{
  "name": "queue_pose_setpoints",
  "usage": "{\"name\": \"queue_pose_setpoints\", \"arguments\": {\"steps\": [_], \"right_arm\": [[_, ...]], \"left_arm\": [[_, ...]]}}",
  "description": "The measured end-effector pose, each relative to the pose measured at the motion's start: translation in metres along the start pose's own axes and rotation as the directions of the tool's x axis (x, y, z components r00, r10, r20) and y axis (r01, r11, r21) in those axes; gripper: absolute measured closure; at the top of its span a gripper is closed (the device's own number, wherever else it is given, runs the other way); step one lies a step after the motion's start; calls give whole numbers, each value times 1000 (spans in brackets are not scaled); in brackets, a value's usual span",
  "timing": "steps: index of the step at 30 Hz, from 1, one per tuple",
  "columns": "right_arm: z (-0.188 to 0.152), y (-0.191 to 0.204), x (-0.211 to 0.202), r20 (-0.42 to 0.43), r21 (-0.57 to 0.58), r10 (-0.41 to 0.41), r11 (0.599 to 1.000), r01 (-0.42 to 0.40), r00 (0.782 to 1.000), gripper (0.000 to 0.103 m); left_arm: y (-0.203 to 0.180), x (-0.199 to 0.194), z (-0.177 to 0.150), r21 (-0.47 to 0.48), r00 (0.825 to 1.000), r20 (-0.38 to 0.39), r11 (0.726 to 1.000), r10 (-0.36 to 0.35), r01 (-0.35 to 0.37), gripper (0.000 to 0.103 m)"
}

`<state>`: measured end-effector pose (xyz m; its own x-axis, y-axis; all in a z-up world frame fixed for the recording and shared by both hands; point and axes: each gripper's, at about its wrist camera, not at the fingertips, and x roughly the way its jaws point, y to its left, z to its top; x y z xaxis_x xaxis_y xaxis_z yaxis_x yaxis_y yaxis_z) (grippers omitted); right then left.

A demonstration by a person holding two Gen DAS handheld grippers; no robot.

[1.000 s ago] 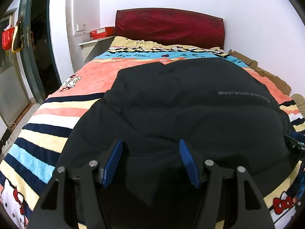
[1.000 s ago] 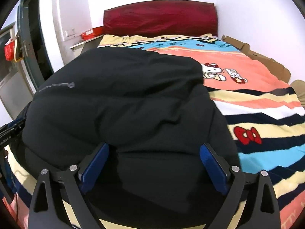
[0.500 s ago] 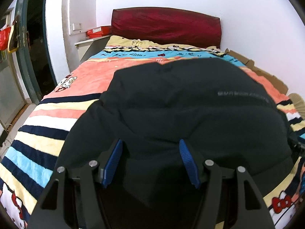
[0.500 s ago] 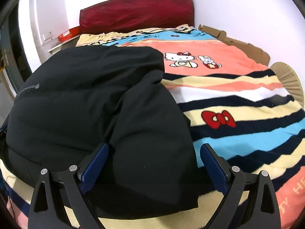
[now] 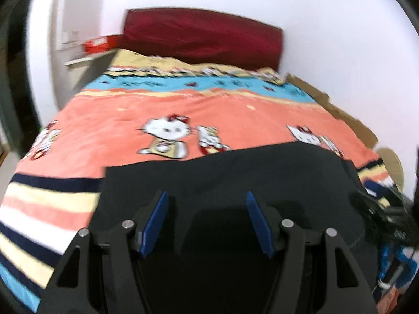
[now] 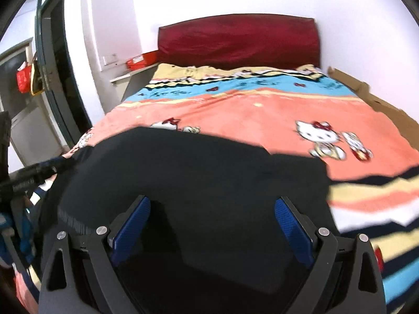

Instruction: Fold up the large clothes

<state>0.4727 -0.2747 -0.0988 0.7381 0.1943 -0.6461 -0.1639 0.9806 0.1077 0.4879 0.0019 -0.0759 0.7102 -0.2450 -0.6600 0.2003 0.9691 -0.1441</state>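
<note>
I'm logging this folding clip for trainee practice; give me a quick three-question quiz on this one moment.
1. True or false: the black garment lies at the near end of the striped blanket, away from the red headboard.
2. What cartoon figure is printed on the blanket? A cat, a dog or a bear?
3. How do the jaws of the left gripper and the right gripper stand?

Key: 1 true. 2 cat. 3 both open, with only dark cloth behind the blue pads.

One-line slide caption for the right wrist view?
Right gripper open above a black garment bunched at the near end of a bed with a striped cartoon-cat blanket and red headboard.
</note>
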Motion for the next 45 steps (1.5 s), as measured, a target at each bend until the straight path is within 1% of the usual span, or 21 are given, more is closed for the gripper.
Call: {"name": "queue_pose_setpoints", "arguments": {"steps": [1,3,6,10,13,15,18,19,20,22,25,29,32,37,39,42,45], "right_arm": [[4,1,7,-6,-5,1,1000,-1,1000,8],[11,-1,23,-31,-10,2,1000,-2,1000,8],[11,-21,33,-61,43,6,999,-4,998,8],[4,-44,28,-85,59,-58,996,63,995,8],[-6,-63,18,-108,94,-103,989,113,989,7],[-13,-71,11,-132,103,-134,984,148,982,7],[-29,-77,-7,-162,116,-173,974,193,971,7],[-34,-77,-14,-170,120,-180,972,201,969,7],[-40,-78,-24,-180,125,-185,970,209,966,7],[-49,-78,-45,-186,133,-190,967,216,964,7],[-64,-70,-79,-174,131,-178,970,202,969,7],[-84,-59,-109,-177,131,-168,973,193,970,7],[-94,-51,-124,-177,116,-182,972,204,967,7],[-110,-45,-148,-165,117,-190,971,210,968,7],[-114,-42,-155,-156,103,-196,972,213,968,6],[-119,-40,-167,-145,87,-207,971,221,968,1],[-126,-35,-181,-120,87,-207,972,218,971,1]], "left_arm": [[-7,9,1,28,1000,-24,1000,-4,5,42],[-12,21,1,63,999,-48,998,16,-12,42],[-4,28,2,29,997,-77,999,18,-16,42],[13,28,0,3,990,-93,994,108,-108,42],[32,23,-9,-27,976,-127,983,179,-184,41],[42,19,-14,-28,967,-147,976,209,-215,40],[58,-1,-26,-49,953,-172,964,248,-260,40],[62,-11,-31,-48,944,-181,957,274,-287,40],[66,-20,-33,-52,940,-188,952,286,-300,40],[71,-45,-39,-66,939,-184,950,290,-307,40],[70,-85,-47,-77,943,-148,948,297,-310,40],[56,-115,-67,-78,951,-138,954,277,-290,40],[46,-131,-85,-64,950,-121,953,288,-297,40],[35,-147,-113,-56,949,-128,953,290,-299,40],[29,-156,-123,-50,950,-120,953,290,-297,40],[22,-168,-134,-38,952,-110,956,286,-292,40],[13,-183,-143,-28,956,-90,959,279,-283,40]]}}
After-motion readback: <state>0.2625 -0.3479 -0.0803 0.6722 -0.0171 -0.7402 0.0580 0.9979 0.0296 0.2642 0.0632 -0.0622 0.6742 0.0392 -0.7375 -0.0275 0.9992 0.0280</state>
